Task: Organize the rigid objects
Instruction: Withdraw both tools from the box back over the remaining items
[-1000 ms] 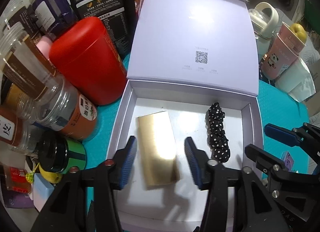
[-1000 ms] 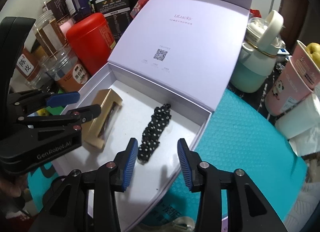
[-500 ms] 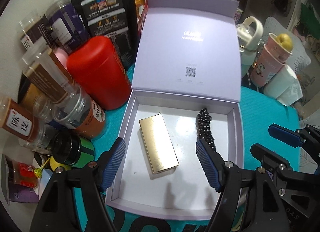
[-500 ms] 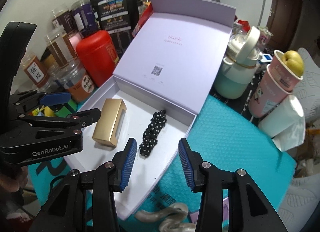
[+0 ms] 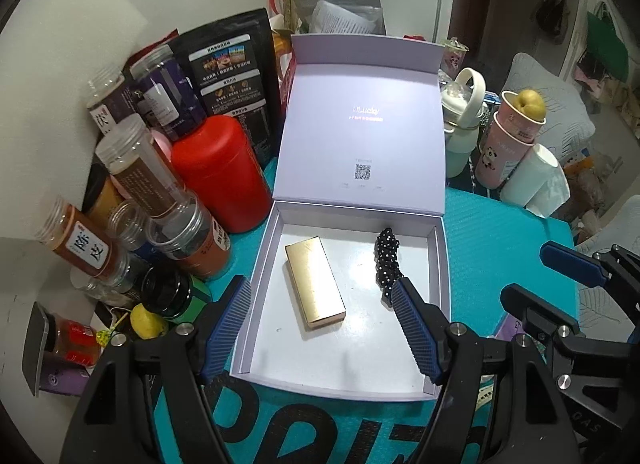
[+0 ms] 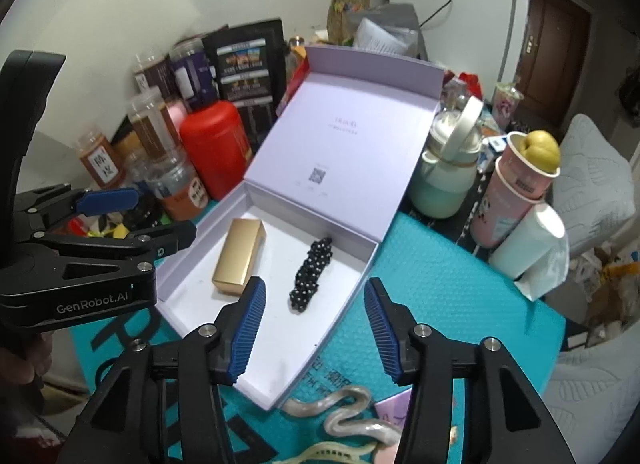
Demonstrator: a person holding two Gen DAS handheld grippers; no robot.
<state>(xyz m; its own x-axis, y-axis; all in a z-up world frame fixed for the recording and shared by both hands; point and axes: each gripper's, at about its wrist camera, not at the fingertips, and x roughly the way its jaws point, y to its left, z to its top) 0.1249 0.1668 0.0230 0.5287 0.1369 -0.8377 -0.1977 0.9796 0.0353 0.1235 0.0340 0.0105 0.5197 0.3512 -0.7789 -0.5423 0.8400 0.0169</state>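
**Both grippers empty above the open box**

From my left gripper, nearest first: its jaws are opening, nothing between them, hanging over the near edge of the lavender box. My right gripper is likewise opening and empty, over the box's near right corner. Just in front of that corner, on the teal mat, lies a pale wavy hair clip.

Inside the box, the gold case lies flat, left of centre, long axis running from near edge toward the hinge, slightly skewed. The black dotted scrunchie lies right of it, roughly parallel, not touching.

Beside the box's left wall crowd a red canister and clear spice jars. The raised lid stands at the far side. Right of the lid are a mint bottle and a pink cup.
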